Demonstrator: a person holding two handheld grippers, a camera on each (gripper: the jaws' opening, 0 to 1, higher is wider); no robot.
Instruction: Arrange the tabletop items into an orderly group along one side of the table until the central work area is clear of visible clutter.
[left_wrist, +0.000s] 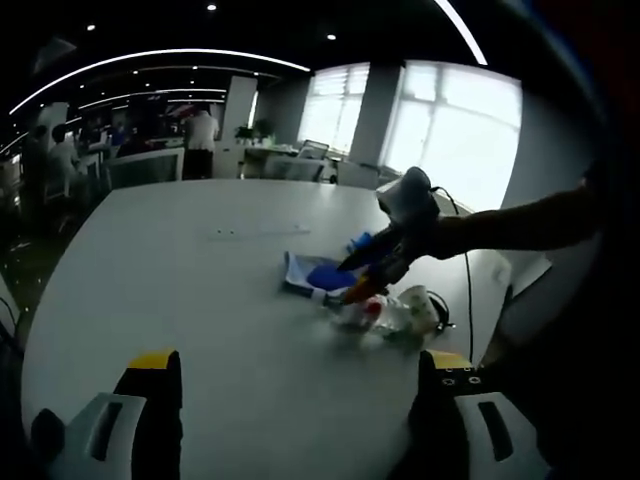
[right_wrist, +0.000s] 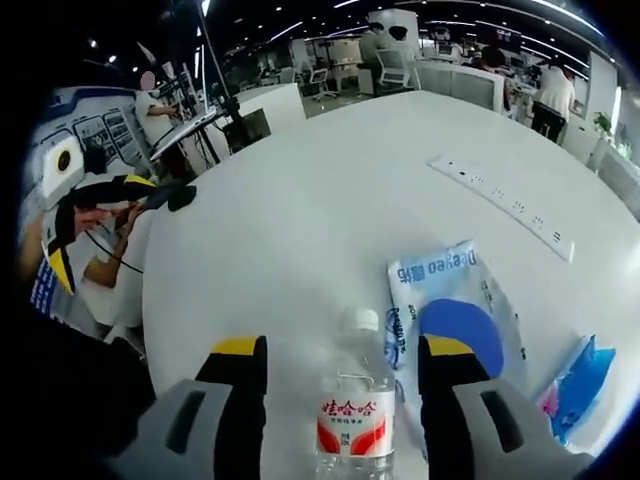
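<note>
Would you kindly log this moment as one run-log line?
right gripper: open, jaws either side of water bottle | left gripper: open, holding nothing | blue-and-white packet: flat beside bottle | table: power strip inset

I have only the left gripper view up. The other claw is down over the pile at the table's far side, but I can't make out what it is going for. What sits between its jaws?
Observer: In the right gripper view, a clear water bottle with a white cap and a red label sits between the right claw's jaws. They are open, with gaps on both sides.
Operator: And beside it?
Observer: A flat white-and-blue packet with blue lettering lies just right of the bottle in that view.
Operator: Anything farther out?
Observer: A long white power strip lies beyond the packet.
</note>
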